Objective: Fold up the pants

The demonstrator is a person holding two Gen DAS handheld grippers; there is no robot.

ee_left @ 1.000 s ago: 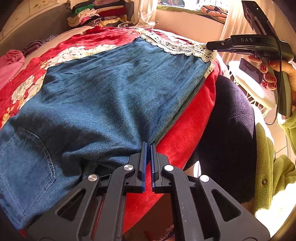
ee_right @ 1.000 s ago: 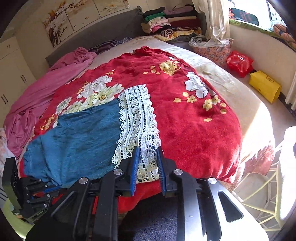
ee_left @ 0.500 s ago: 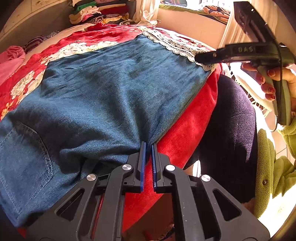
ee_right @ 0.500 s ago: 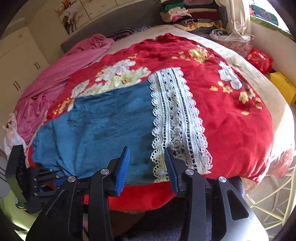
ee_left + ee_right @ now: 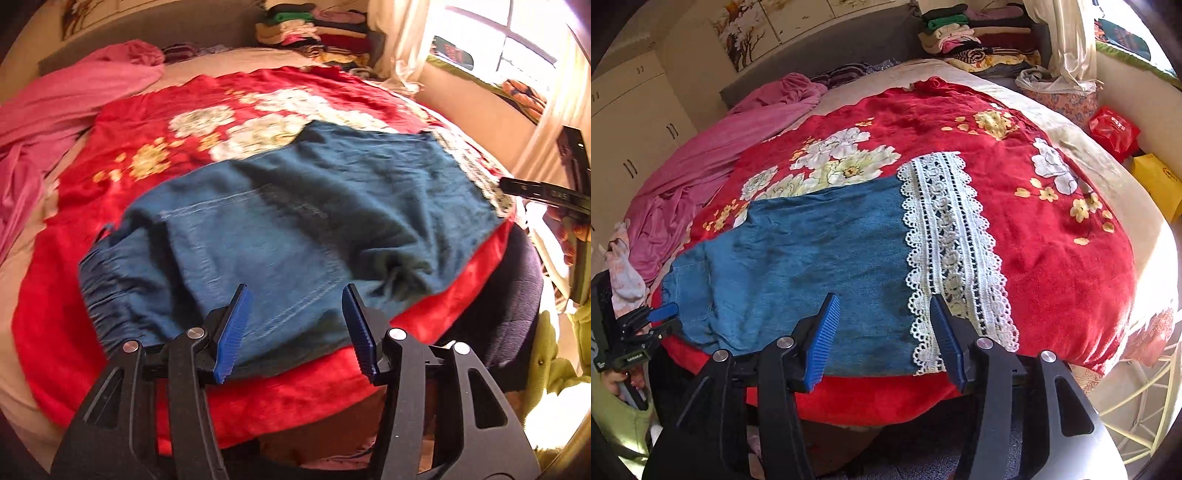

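Note:
Blue denim pants (image 5: 295,206) lie flat on a red floral blanket (image 5: 147,147), folded lengthwise. The elastic waistband (image 5: 107,288) is at the left and the white lace hem (image 5: 949,240) at the right. My left gripper (image 5: 294,288) hovers over the seat near the waist; its jaws are opening and the pads grip nothing. Over the near edge by the lace, my right gripper (image 5: 883,297) is also opening, with only cloth lying below the gap. Each gripper shows in the other view: the left gripper (image 5: 661,314) and the right gripper (image 5: 517,184).
A pink sheet (image 5: 701,158) is bunched at the bed's far left. Folded clothes (image 5: 979,33) are stacked at the back. A red bag (image 5: 1113,129) and a yellow bag (image 5: 1156,181) sit on the floor at right, near a white wire rack (image 5: 1137,406). A person's green sleeve (image 5: 554,369) is close by.
The left gripper let go of the pants' near edge, opened and swung left toward the waist end. The right gripper released the lace hem, opened wider and drew back a little.

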